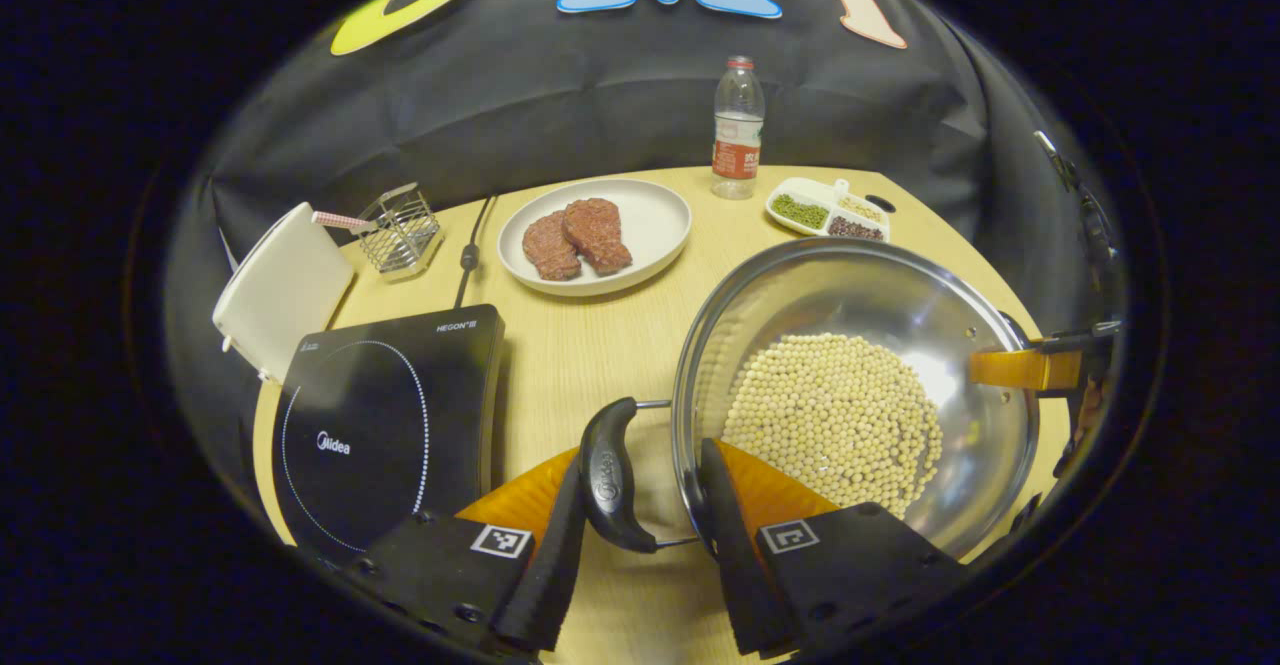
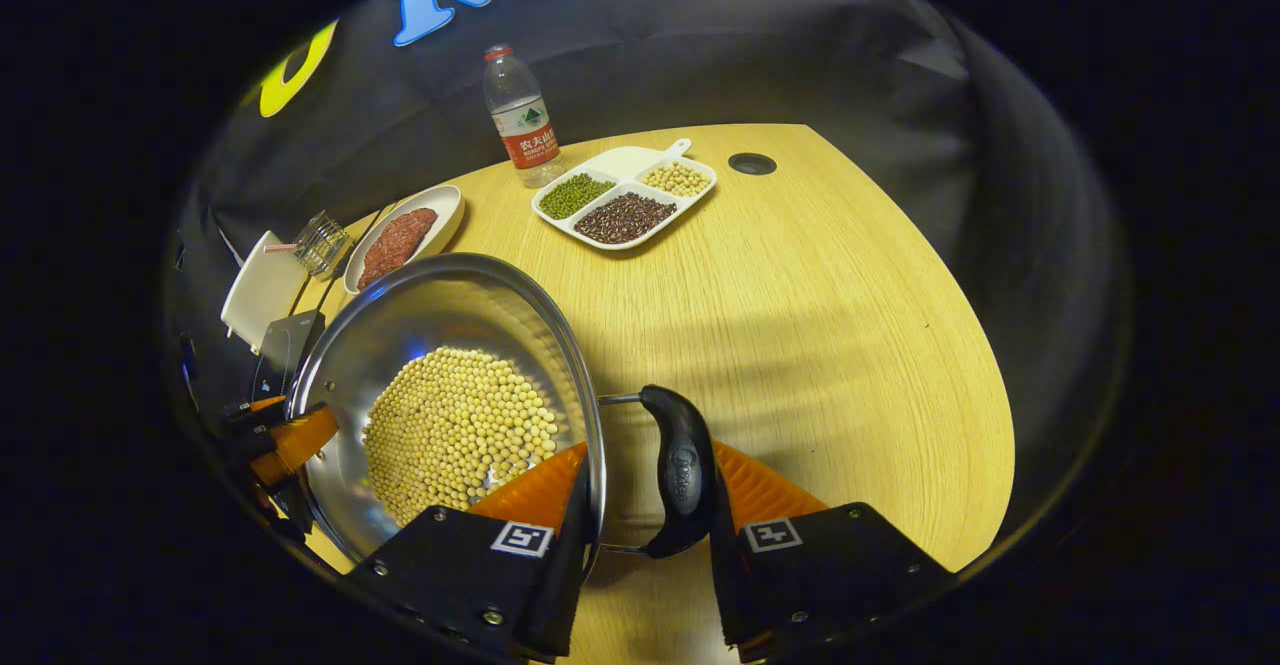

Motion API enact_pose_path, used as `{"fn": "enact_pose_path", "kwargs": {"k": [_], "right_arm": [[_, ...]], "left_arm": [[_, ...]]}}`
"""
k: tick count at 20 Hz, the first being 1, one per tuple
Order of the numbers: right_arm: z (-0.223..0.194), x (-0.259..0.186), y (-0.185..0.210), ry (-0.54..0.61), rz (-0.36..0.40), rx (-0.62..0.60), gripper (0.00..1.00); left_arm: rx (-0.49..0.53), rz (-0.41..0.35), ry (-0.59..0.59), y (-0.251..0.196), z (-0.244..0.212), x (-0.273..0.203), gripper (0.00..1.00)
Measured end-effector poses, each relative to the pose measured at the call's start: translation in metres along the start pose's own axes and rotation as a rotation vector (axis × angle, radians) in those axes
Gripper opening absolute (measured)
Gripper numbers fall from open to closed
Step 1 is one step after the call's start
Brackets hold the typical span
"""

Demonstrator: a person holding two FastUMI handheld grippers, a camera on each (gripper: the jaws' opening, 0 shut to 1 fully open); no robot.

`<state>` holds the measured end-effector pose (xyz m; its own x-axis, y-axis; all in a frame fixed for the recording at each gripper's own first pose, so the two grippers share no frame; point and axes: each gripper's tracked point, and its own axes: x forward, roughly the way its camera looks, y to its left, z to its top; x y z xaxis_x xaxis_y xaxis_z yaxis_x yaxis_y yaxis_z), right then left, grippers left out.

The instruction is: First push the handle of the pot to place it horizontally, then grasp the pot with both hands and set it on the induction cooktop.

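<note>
The steel pot (image 1: 900, 295) holds soybeans (image 1: 835, 415) and sits to the right of the black induction cooktop (image 1: 385, 425) on the wooden table. My left gripper (image 1: 645, 470) spans the pot's black left handle (image 1: 608, 475) and rim, one finger outside the handle and one against the inner wall. My right gripper (image 2: 650, 480) clamps the black right handle (image 2: 683, 470) and rim of the pot (image 2: 450, 295) the same way. The right gripper's orange finger (image 1: 1020, 369) shows across the pot. Whether the pot is off the table I cannot tell.
A plate with two meat pieces (image 1: 595, 235) lies behind the pot, with a water bottle (image 1: 738, 130) and a divided bean tray (image 2: 625, 195) further back. A wire basket (image 1: 400, 230) and white board (image 1: 280, 285) stand behind the cooktop, whose cord (image 1: 468, 255) runs back.
</note>
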<state>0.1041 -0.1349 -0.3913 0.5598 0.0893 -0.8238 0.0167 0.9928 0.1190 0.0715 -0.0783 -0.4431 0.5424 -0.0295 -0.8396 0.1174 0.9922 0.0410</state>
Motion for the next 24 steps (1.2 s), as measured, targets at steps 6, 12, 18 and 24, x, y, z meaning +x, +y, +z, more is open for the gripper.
{"fn": "enact_pose_path", "kwargs": {"k": [6,12,18,24], "right_arm": [[-0.002,-0.014,0.003,-0.004,-0.020,0.024,0.55],[0.001,-0.055,0.022,-0.047,-0.033,0.015,0.55],[0.003,-0.092,0.059,-0.073,-0.030,0.005,0.54],[0.000,-0.112,0.100,-0.087,-0.047,-0.026,0.54]], "left_arm": [[0.001,-0.030,-0.014,0.001,0.005,-0.003,0.65],[0.003,-0.044,-0.040,0.016,0.016,-0.044,0.64],[-0.017,-0.041,-0.070,0.050,0.025,-0.088,0.64],[-0.032,-0.050,-0.077,0.089,0.019,-0.113,0.60]]}}
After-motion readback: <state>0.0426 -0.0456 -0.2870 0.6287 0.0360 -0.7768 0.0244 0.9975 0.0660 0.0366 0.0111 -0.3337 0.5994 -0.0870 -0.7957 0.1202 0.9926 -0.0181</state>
